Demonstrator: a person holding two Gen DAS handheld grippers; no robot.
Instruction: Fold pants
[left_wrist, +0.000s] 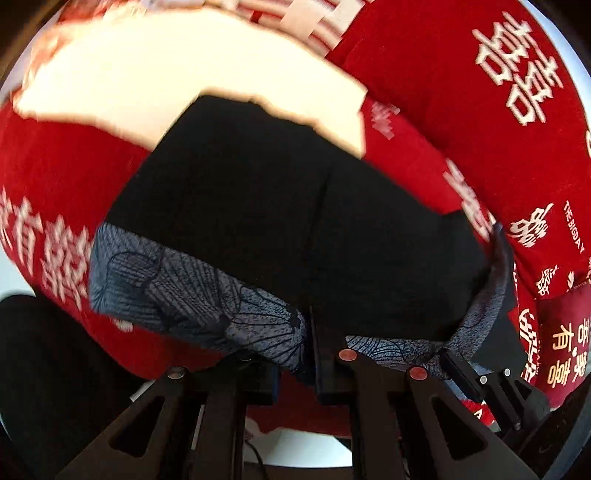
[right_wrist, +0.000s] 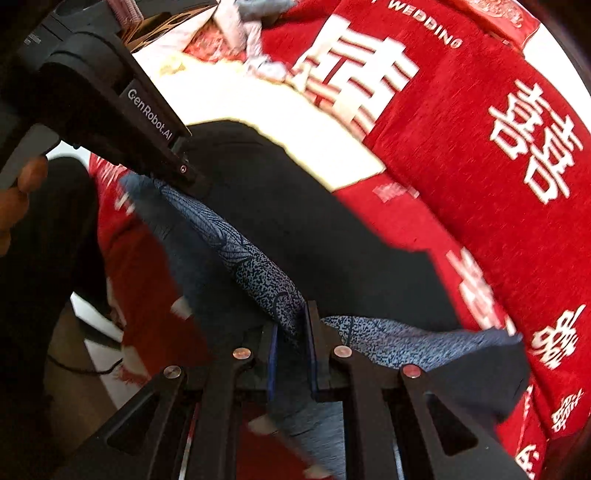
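Red "WEDDING" cloth (right_wrist: 461, 122) under pants (right_wrist: 295, 221)

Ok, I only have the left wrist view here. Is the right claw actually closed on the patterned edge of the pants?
Observer: Yes. In the right wrist view the right claw is shut on the grey patterned band of the black pants.
Operator: Does any fabric hang below that grip?
Observer: Yes, some of that band drops down under the claw, between its linkages.
Operator: Anything lying beyond the pants at the far end?
Observer: A heap of pale clothes lies near the top of that view, next to the red cloth.
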